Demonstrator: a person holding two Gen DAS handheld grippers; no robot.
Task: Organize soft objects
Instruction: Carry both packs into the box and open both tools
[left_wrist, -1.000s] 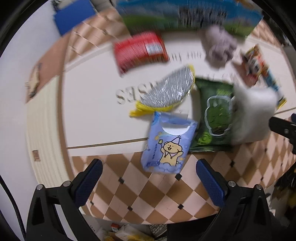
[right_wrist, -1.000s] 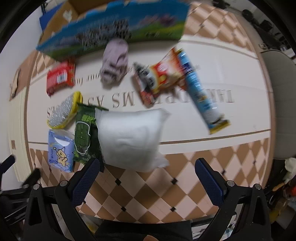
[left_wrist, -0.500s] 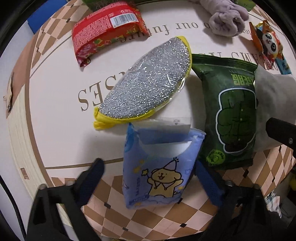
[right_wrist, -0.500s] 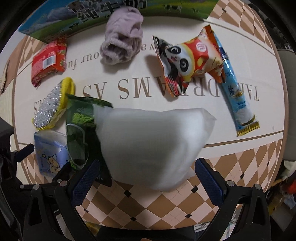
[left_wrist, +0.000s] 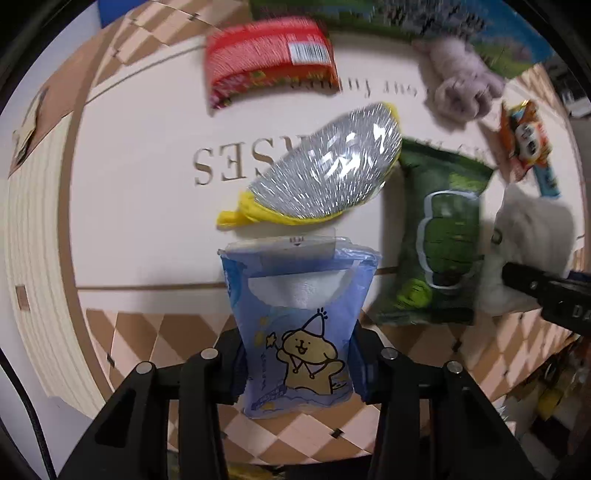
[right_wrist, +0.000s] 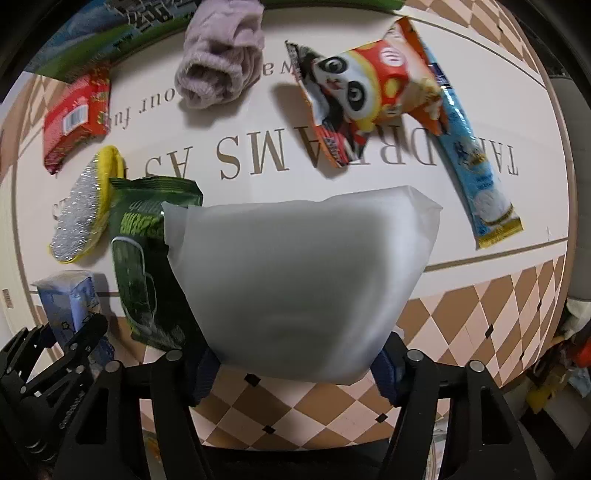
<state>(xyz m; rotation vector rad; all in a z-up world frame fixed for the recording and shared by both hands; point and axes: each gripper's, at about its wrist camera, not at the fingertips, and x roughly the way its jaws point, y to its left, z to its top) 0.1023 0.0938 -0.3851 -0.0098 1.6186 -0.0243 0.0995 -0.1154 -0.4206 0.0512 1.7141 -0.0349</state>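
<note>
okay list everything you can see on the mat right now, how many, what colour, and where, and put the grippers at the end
tissue pack: 1, blue, near edge, held
white soft pack: 1, white, near edge, held
green packet: 1, dark green, between those two
scouring pad: 1, silver and yellow, beyond tissue pack
red packet: 1, red, far left
plush cloth: 1, lilac, far middle
panda snack bag: 1, orange-red, far right
tube sachet: 1, light blue, right
box: 1, green-blue, far edge
mat: 1, cream, lettered
left gripper: black, clamping tissue pack
right gripper: black, clamping white soft pack
</note>
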